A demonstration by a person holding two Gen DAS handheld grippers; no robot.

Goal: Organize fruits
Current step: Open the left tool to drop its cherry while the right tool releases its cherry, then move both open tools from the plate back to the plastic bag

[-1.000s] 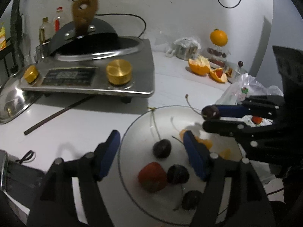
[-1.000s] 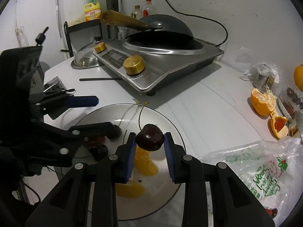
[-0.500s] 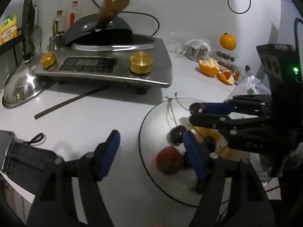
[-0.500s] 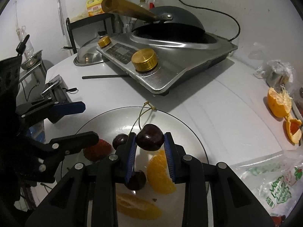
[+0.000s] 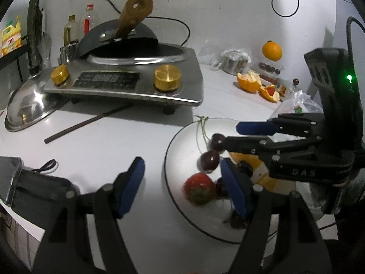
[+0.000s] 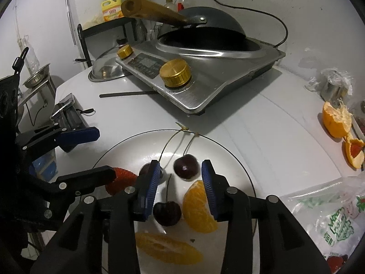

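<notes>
As the left wrist view has it: left tool [image 5: 180,183] spread, empty, beside the plate [image 5: 173,141]; strawberry [image 5: 199,190] on it; white surface [image 5: 114,137] bears a cooker [image 5: 127,80].
Right wrist view: right tool [image 6: 181,183] has just been opening, pads clear of the cherry [image 6: 186,166], seemingly released onto the plate beside an orange segment [image 6: 197,207].

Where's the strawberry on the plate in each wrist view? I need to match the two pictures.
Left wrist view: strawberry low centre, on the plate, beside the left gripper's right finger.
Right wrist view: strawberry lower left, partly behind a black finger of the left gripper.
Shared landmark: the larger gold knob on the cooker.
</notes>
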